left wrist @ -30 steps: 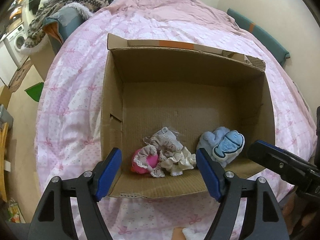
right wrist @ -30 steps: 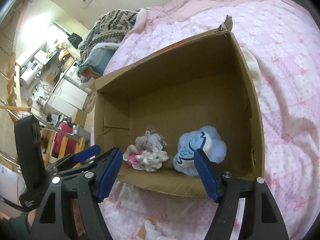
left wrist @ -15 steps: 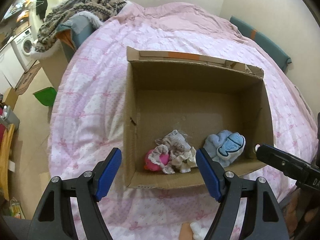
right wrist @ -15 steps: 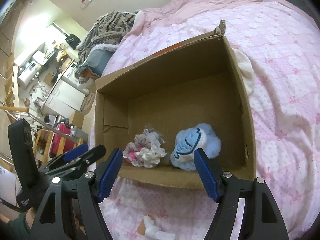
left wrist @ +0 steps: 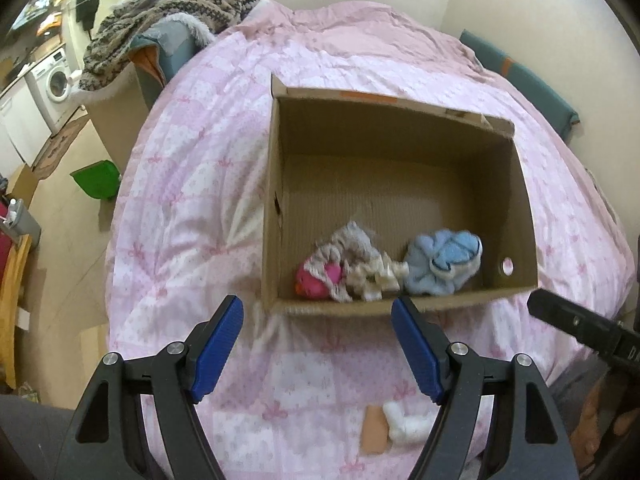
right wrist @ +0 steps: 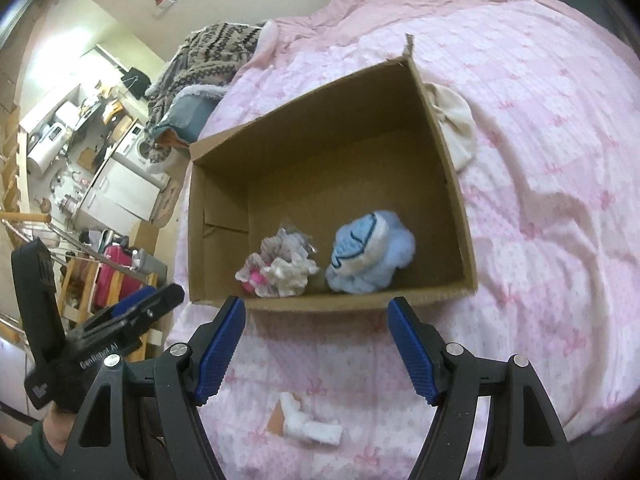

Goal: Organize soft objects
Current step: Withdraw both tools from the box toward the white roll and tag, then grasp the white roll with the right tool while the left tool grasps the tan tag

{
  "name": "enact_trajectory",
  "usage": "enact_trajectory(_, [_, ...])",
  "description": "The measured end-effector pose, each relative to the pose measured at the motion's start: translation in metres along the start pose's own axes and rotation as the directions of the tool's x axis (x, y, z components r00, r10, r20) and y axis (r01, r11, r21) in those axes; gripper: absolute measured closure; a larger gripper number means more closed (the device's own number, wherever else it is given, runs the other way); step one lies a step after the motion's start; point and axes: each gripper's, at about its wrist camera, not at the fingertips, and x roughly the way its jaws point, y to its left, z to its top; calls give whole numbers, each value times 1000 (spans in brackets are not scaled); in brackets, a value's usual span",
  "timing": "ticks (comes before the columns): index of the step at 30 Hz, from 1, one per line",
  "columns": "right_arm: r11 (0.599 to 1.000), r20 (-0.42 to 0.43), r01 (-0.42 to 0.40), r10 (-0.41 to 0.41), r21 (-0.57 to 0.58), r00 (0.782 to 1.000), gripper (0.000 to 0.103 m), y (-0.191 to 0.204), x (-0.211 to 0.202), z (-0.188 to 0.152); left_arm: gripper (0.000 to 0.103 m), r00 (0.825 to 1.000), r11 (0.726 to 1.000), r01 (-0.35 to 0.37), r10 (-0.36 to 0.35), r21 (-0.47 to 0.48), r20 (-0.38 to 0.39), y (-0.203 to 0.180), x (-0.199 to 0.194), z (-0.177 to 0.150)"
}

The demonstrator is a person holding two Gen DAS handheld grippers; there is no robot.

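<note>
An open cardboard box point(left wrist: 276, 216) point(right wrist: 456, 200) sits on the pink bed. Inside, near its front wall, lie a light blue plush toy point(left wrist: 442, 266) point(right wrist: 366, 254) and a bundle of pink and cream frilly cloth point(left wrist: 348, 270) point(right wrist: 276, 266). A small white and tan soft object point(left wrist: 394, 426) point(right wrist: 308, 426) lies on the quilt in front of the box. My left gripper point(left wrist: 318, 348) is open and empty, held above the quilt short of the box. My right gripper point(right wrist: 316, 350) is open and empty, also short of the box.
A cream cloth point(right wrist: 456, 128) lies against the box's right outer wall. A patterned knit blanket point(left wrist: 176, 12) is heaped at the bed's far left. The bed edge drops to the floor on the left, with a green bin point(left wrist: 98, 180) there.
Both grippers have pulled back and up from the box, so it looks smaller and farther. The white and tan object on the quilt has come fully into view. Both grippers stay open.
</note>
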Motion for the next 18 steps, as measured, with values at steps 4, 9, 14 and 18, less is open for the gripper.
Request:
enact_trajectory(4, [1000, -10, -2, 3, 12, 1000, 25, 0, -2, -7, 29, 1000, 1000, 3, -3, 2, -20, -1, -1, -12])
enact_trajectory(9, [1000, -31, 5, -5, 7, 1000, 25, 3, -1, -15, 29, 999, 1000, 12, -13, -7, -47, -1, -3, -27])
enact_trajectory(14, [1000, -61, 11, -11, 1, 998, 25, 4, 2, -24, 29, 997, 1000, 9, -11, -29, -77, 3, -1, -38])
enact_trajectory(18, [1000, -95, 21, -21, 0, 995, 25, 2, 7, -31, 29, 994, 998, -6, -1, -63, -105, 10, 5, -45])
